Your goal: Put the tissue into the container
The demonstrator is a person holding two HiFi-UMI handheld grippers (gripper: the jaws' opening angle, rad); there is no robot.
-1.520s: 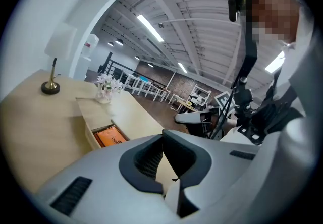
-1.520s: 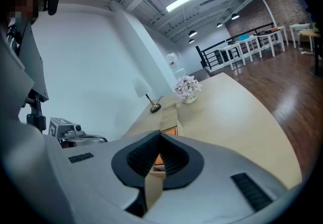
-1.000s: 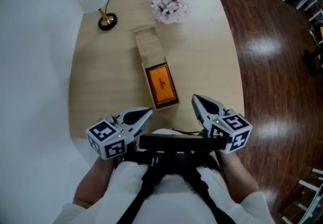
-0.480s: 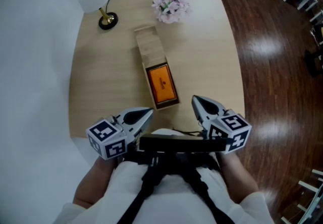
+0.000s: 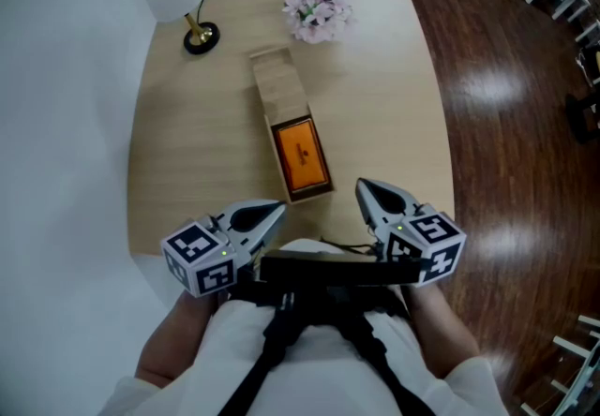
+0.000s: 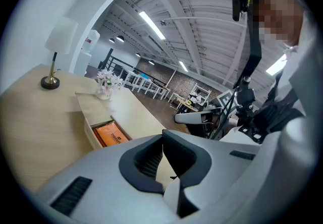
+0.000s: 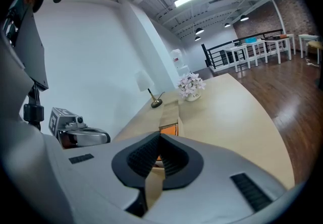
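I'm holding left gripper [image 5: 272, 210] at near edge of bench [image 5: 187, 142], jaws closed, empty. Orange tissue [image 5: 301, 156] seeming to sit already in open end of box [image 5: 277, 86], ahead, between grippers. Right gripper [image 5: 362, 185] also closed on nothing.

Risk I'm seeing: closed jaws nudging box askew; half-slid lid narrowing opening, snagging tissue.

Lamp [image 5: 199, 37] standing far left, flowers [image 5: 316, 11] beyond box. Both well apart, nothing blocking reach.

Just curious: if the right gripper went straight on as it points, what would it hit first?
Likely the open end of the wooden box, by the orange pack; tilted downward, it may touch the tabletop first.
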